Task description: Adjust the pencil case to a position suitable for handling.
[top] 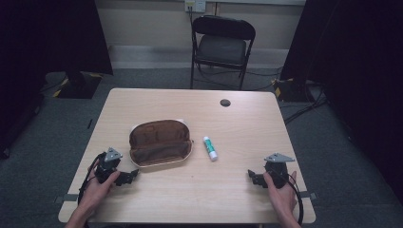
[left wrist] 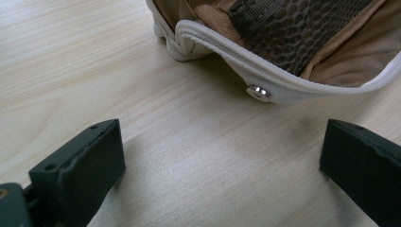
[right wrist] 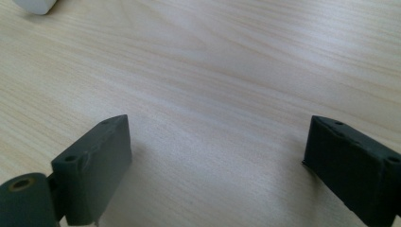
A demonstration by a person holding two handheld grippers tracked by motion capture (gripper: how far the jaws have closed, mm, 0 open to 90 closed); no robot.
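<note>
The desk (top: 199,190) is carrying the things in its middle, with the person's hands resting at its near edge. The brown pouch (top: 160,142) is lying open, left of centre, its mouth facing the near side and its white-piped rim (left wrist: 283,80) spreading just beyond the left tool. Right of the pouch, near but apart from it, the glue stick (top: 210,148) is lying flat on the wood. Judging by this, the work is looking barely begun: the pouch is already open, but the glue stick is not yet picked up and nothing is going into the pouch, so grasping, carrying and possibly closing are all remaining.

The left hand-held gripper (top: 127,176) is sitting low at the near left, pointing right toward the pouch's near corner, its jaws standing wide with bare wood between them. The right hand-held gripper (top: 255,178) is sitting low at the near right, pointing left, well apart from the glue stick, jaws likewise wide and gripping nothing.
</note>
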